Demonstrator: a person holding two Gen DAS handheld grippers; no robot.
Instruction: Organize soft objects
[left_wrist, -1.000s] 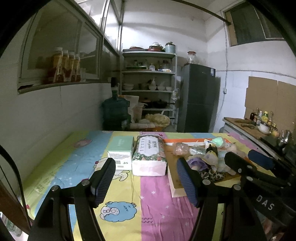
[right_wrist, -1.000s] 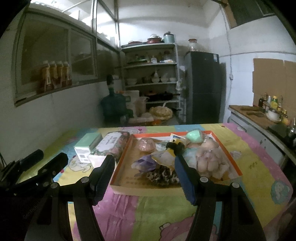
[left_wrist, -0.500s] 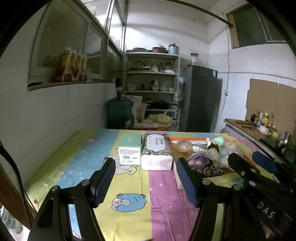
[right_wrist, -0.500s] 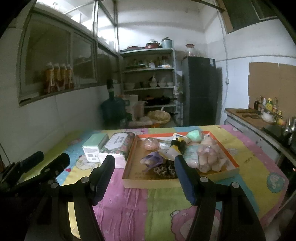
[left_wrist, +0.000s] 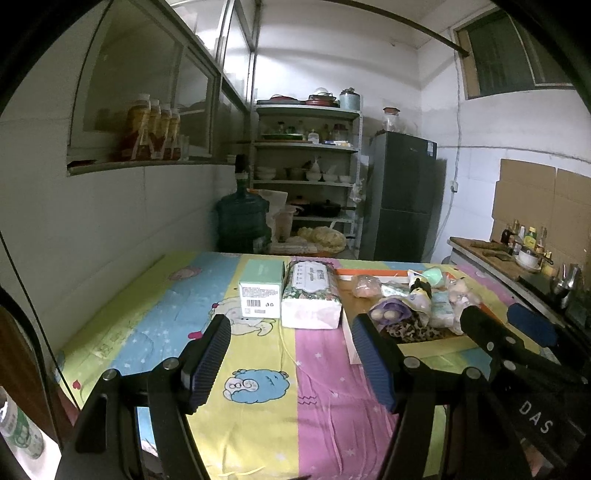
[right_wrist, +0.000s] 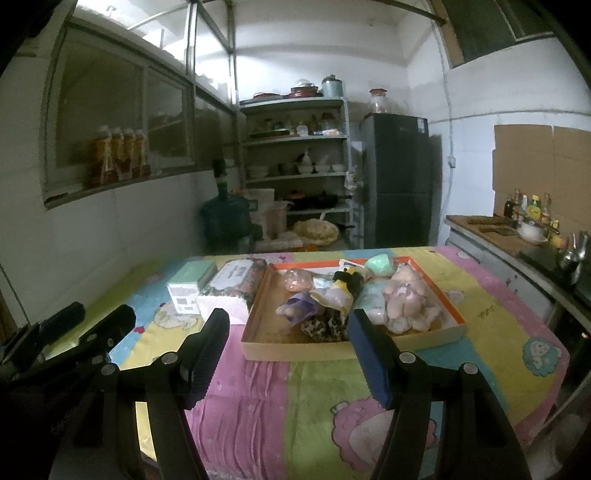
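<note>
Both jaws wide apart, empty.

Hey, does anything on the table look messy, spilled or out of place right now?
Nothing is spilled or damaged. The soft items in the orange-rimmed tray lie in a loose, overlapping heap, with the leopard-print piece against the near wall. The mint box and floral tissue pack sit side by side.

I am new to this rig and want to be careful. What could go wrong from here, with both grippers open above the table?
1. The soft things in the tray lie piled and touching, so closing on the plush may drag its neighbours.
2. The tissue pack and box stand close beside the tray; the left gripper might knock them.
</note>
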